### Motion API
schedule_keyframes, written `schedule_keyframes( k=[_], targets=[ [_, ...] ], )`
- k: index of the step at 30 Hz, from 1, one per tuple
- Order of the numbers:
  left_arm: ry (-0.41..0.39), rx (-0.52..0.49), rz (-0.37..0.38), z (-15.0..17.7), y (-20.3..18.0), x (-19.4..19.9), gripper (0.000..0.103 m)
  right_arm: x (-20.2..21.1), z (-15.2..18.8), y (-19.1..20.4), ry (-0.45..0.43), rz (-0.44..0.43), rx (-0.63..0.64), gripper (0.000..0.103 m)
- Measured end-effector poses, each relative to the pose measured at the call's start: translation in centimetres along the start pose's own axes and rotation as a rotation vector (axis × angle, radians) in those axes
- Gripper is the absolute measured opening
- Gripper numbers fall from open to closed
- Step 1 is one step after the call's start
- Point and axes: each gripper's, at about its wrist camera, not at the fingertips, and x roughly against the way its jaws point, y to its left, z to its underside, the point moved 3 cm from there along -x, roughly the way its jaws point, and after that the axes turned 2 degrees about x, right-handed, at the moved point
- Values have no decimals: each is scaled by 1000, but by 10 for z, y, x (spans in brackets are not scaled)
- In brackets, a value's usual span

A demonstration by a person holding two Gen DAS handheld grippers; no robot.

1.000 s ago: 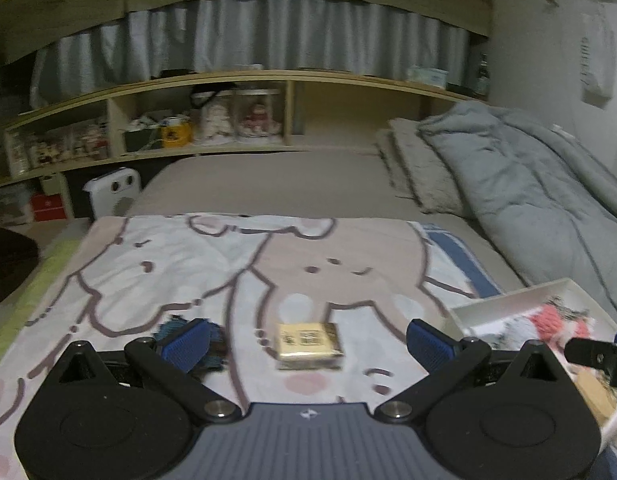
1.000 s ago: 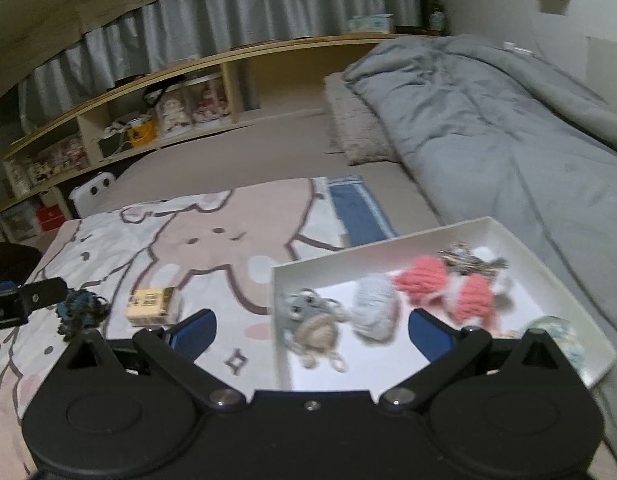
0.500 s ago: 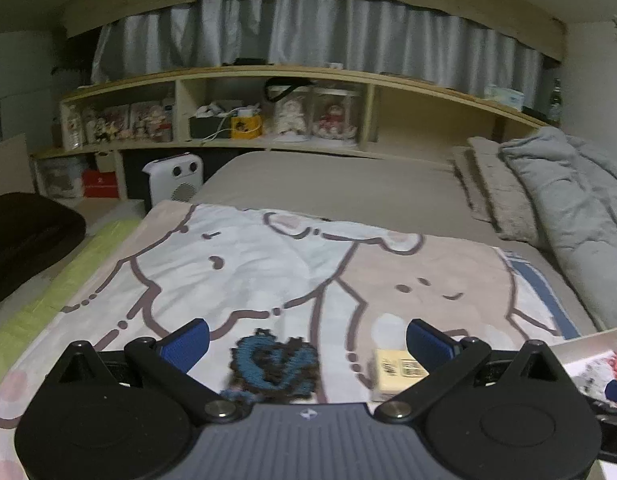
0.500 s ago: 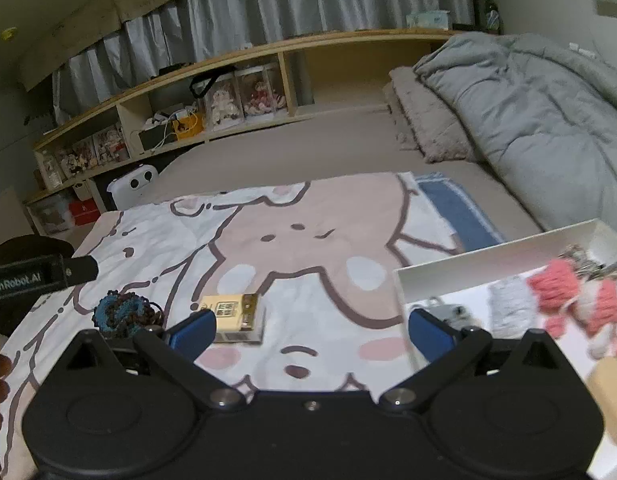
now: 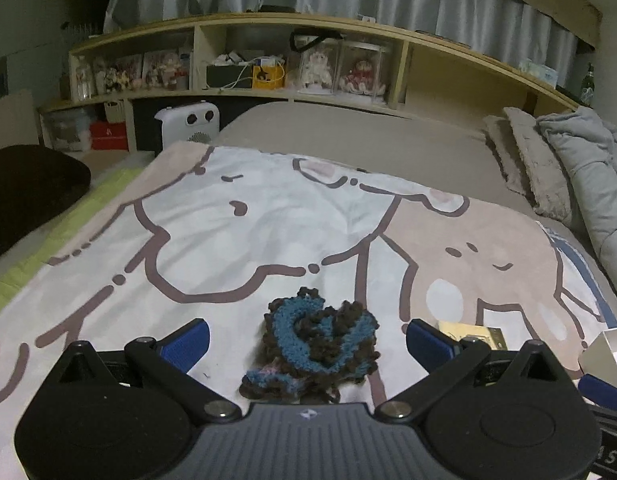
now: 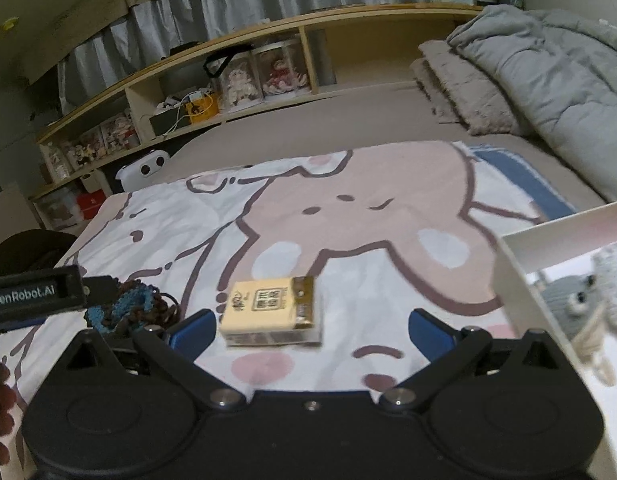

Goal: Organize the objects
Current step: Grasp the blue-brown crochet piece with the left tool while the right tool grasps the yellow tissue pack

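Note:
A blue and brown crocheted piece (image 5: 320,342) lies on the cartoon blanket (image 5: 248,220), between the open fingers of my left gripper (image 5: 308,342). A small yellow packet (image 6: 272,310) lies on the blanket between the open fingers of my right gripper (image 6: 310,332). The packet also shows in the left wrist view (image 5: 472,332), just right of the left gripper. The crocheted piece shows in the right wrist view (image 6: 128,310), under the left gripper's body (image 6: 36,294). Neither gripper holds anything.
A white tray (image 6: 508,264) with a grey knitted toy (image 6: 572,300) stands at the right. Its corner shows in the left wrist view (image 5: 604,354). A grey duvet (image 6: 548,80) and pillows lie at the far right. Shelves (image 5: 268,64) and a white heater (image 5: 188,122) stand behind the bed.
My left gripper has swung left and moved in until the crocheted piece sits between its fingers. My right gripper has swung left from the tray to the yellow packet.

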Motion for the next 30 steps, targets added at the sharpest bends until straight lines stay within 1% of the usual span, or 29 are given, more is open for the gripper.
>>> schedule_keyframes(
  k=[2,4,8,11,14,15,17,18,20,21,28,30],
  targets=[
    [-6,21,33,0,3,-4,102,-8,2,7,-2,-4,22,103],
    [10,34,56,1,3,-10,102,-14,4,13,-7,-15,44,103],
    [40,39,71,4,2,-21,95,-31,5,24,15,-37,74,103],
    [62,72,87,6,4,-26,93,-42,4,29,26,-36,80,103],
    [73,107,93,7,6,-29,91,-52,3,30,47,-21,55,103],
    [77,114,96,7,7,-30,91,-55,3,29,56,-22,42,102],
    [84,116,94,9,6,-33,89,-60,3,29,68,-36,33,93],
    [88,114,91,10,5,-34,88,-62,3,30,75,-38,39,87],
    [96,111,82,11,4,-38,86,-64,4,30,81,-20,65,82],
    [100,110,76,12,4,-40,84,-64,4,30,79,-12,76,76],
    [123,129,51,19,6,-48,83,-49,10,22,65,-37,141,75],
    [126,135,44,20,6,-49,78,-41,13,19,62,-36,160,75]
  ],
)
